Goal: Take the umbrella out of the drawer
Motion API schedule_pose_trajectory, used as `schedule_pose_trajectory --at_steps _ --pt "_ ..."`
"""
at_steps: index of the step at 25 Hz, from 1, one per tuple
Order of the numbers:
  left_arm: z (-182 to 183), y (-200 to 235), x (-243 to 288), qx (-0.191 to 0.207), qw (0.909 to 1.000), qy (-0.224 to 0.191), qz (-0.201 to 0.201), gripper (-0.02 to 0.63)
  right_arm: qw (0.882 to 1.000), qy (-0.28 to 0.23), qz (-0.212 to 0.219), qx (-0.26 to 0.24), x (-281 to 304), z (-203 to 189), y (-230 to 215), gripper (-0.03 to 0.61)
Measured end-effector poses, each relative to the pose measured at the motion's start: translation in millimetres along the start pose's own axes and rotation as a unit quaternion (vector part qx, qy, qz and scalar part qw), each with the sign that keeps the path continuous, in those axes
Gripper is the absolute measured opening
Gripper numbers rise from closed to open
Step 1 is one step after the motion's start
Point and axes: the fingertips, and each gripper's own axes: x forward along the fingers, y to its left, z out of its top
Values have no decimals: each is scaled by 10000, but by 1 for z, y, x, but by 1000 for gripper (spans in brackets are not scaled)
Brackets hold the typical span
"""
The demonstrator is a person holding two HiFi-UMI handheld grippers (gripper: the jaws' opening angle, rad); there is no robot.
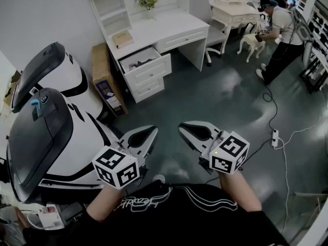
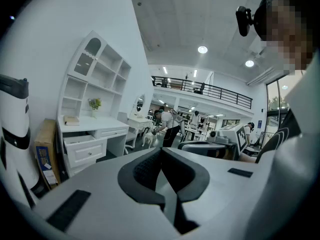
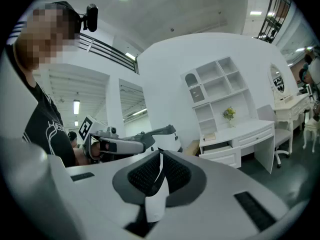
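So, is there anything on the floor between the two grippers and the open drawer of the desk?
Nothing visible does. Only floor lies between the left gripper, the right gripper and the open drawer. The cardboard box stands left of the drawer, off that path.

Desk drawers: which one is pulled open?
The top drawer of the stack at the desk's left end; something dark lies inside. The drawer below it and the wide one under the desktop are shut.
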Motion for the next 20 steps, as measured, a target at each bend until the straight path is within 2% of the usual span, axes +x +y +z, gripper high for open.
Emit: schedule_pose_trajectory --at_steps 11,20 --pt "-31 -33 -12 -61 9999 -94 63 20 9999 73 -51 -75 -38 -25 23 52" --pt "-53 -21 6 -308 9994 103 117 20 9995 277 -25 164 -38 -56 4 53"
